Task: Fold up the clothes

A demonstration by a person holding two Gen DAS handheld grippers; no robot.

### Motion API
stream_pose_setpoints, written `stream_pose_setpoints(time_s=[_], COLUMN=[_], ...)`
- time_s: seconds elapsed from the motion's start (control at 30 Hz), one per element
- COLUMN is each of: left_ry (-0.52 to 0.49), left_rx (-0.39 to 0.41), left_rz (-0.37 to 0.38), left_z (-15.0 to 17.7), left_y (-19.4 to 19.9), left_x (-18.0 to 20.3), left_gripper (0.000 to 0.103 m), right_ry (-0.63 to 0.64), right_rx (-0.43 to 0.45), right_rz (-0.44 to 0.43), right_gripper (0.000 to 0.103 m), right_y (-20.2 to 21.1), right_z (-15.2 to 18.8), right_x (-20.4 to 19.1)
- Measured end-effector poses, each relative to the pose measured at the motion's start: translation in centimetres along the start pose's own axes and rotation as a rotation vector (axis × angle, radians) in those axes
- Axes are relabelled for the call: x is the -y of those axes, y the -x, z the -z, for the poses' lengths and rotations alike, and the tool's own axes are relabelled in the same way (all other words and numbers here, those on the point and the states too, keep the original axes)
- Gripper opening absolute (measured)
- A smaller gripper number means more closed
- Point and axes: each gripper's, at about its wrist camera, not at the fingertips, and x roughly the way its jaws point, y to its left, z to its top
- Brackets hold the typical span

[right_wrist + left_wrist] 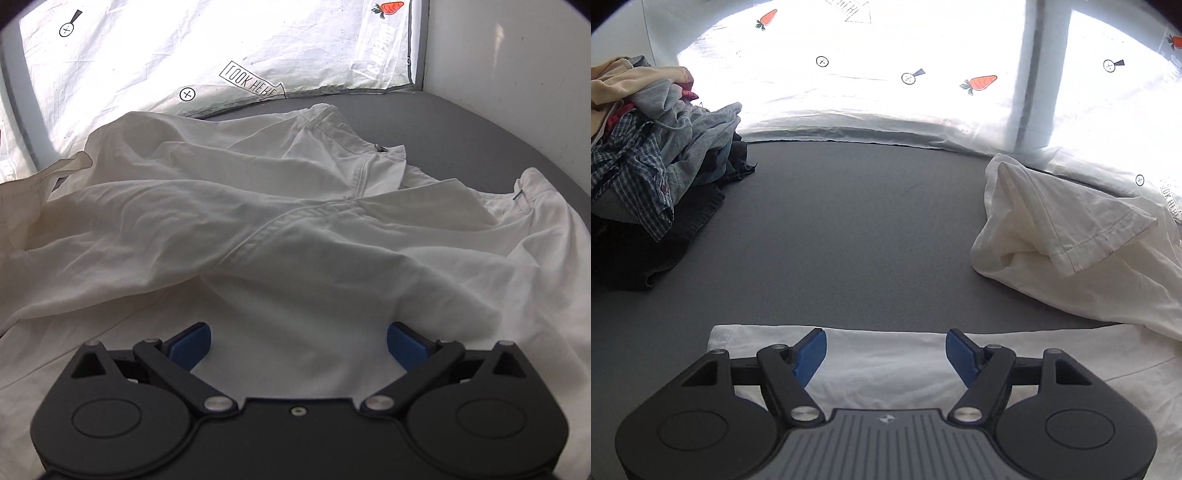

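White trousers (pixel 280 229) lie rumpled on the grey table top (pixel 849 229); a zip and waistband (pixel 376 155) show at the far side. In the left wrist view one flat leg end (pixel 886 354) lies under my left gripper (pixel 886 354), and a bunched part (pixel 1071 236) lies to the right. The left gripper is open, blue pads (pixel 810 356) apart, nothing pinched. My right gripper (pixel 299 343) hovers open and wide over the cloth, its pads (pixel 192 341) not pressing on it.
A heap of mixed clothes (pixel 650 155), checked, grey and dark, sits at the left of the table. A bright white sheet with carrot prints (pixel 979 83) hangs behind. A white wall (pixel 517 74) borders the table's right side.
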Motion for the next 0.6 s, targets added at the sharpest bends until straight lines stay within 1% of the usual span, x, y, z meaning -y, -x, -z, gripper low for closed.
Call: stream_pose_setpoints(time_s=[0.1, 0.13, 0.27, 0.33, 0.37, 0.47, 0.6], left_ry=[-0.056, -0.076, -0.166, -0.216, -0.239, -0.31, -0.453], left_rx=[-0.023, -0.027, -0.028, -0.016, -0.003, 0.06, 0.168], left_rz=[0.037, 0.048, 0.077, 0.123, 0.148, 0.184, 0.207], left_z=[-1.3, -1.6, -2.8, -3.7, -4.2, -5.6, -7.2], left_y=[-2.1, -2.9, -6.2, -7.8, -8.4, -9.9, -10.7], left_x=[1.0, 1.4, 3.2, 4.2, 4.7, 6.4, 9.3], left_gripper=[0.073, 0.073, 0.073, 0.073, 0.073, 0.074, 0.074], right_ry=[-0.008, -0.011, -0.022, -0.022, -0.022, -0.022, -0.023], right_rx=[0.125, 0.151, 0.157, 0.158, 0.158, 0.159, 0.16], right_rz=[0.048, 0.059, 0.062, 0.063, 0.064, 0.068, 0.071], right_gripper=[0.103, 0.103, 0.103, 0.103, 0.103, 0.103, 0.103], right_y=[0.0, 0.1, 0.0, 0.0, 0.0, -0.1, -0.3], right_z=[1.6, 2.0, 1.9, 1.9, 1.9, 1.8, 1.8], right_x=[-0.7, -0.8, -0.7, -0.7, -0.7, -0.7, -0.8])
